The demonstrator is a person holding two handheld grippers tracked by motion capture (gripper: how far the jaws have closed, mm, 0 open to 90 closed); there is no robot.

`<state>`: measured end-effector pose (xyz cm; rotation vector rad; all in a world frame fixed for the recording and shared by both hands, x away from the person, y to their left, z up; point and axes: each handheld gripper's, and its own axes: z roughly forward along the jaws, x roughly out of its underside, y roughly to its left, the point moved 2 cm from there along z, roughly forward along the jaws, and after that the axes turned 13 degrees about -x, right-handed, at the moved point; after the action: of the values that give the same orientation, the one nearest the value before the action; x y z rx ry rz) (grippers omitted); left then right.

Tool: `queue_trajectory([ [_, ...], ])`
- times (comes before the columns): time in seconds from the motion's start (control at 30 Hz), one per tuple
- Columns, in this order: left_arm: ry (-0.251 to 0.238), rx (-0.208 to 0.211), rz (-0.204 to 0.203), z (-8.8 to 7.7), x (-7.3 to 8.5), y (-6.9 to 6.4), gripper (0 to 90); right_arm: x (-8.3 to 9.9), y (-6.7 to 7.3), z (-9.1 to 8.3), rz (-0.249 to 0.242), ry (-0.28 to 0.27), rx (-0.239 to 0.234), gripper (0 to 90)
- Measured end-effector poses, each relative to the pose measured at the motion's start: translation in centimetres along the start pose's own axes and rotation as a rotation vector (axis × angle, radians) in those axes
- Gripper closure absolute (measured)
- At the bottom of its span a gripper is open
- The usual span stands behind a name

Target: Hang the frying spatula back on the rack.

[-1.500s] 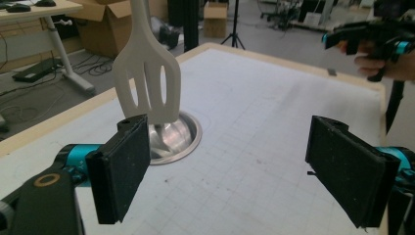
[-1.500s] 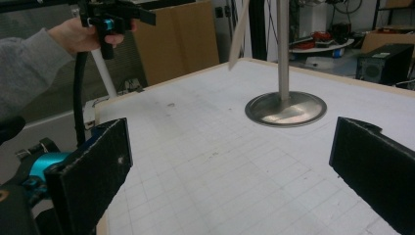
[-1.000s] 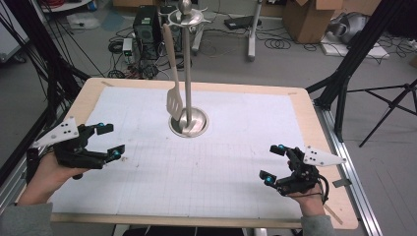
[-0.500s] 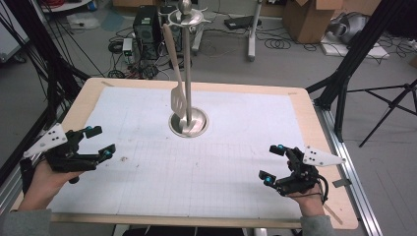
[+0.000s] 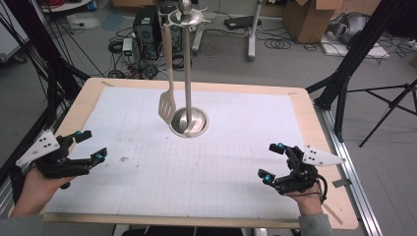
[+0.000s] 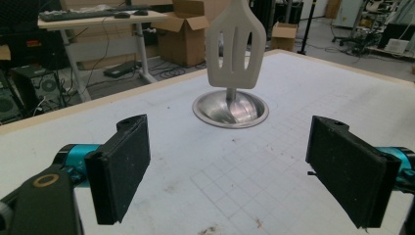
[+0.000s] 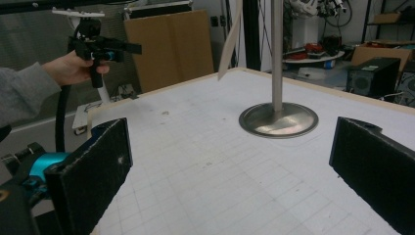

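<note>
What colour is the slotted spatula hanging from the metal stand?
The spatula is off-white or cream; the left gripper view shows it best, hanging above the stand's round base.

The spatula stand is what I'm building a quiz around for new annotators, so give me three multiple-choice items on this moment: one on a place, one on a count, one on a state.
1. Where is the slotted spatula?
A. Flat on the mat
B. Hanging from the metal stand
C. Between the jaws of a hand-held gripper

2. How many utensils hang on the stand?
A. One
B. Two
C. Three

3. How do the jaws of the left hand-held gripper stand?
A. Shut on the spatula
B. Shut on nothing
C. Open, holding nothing

Answers: 1 B, the spatula's blade hangs above the stand's round base in the high view. 2 A, the spatula is the sole utensil on it. 3 C, the left gripper view has the two black pads wide apart with bare mat between.
</note>
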<state>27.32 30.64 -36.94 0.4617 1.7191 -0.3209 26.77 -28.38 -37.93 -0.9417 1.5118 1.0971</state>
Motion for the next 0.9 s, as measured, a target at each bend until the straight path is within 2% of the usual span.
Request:
queue_trajectory([
  [0.37,0.002,-0.073,-0.010,-1.0,1.0,1.2,16.8,0.2,-0.4,-0.1,-0.004,0.005,0.035,1.1],
  [0.57,0.006,-0.093,-0.016,-1.6,1.4,1.7,16.8,0.3,-0.6,-0.6,0.002,-0.012,0.057,1.1],
  [0.8,0.030,-0.124,-0.021,-2.0,2.5,2.0,16.8,0.4,-0.8,-0.9,-0.001,-0.008,0.081,1.1],
  [0.9,0.026,-0.139,-0.017,-2.0,2.6,2.1,16.8,0.6,-0.9,-1.3,0.005,-0.005,0.098,1.1],
])
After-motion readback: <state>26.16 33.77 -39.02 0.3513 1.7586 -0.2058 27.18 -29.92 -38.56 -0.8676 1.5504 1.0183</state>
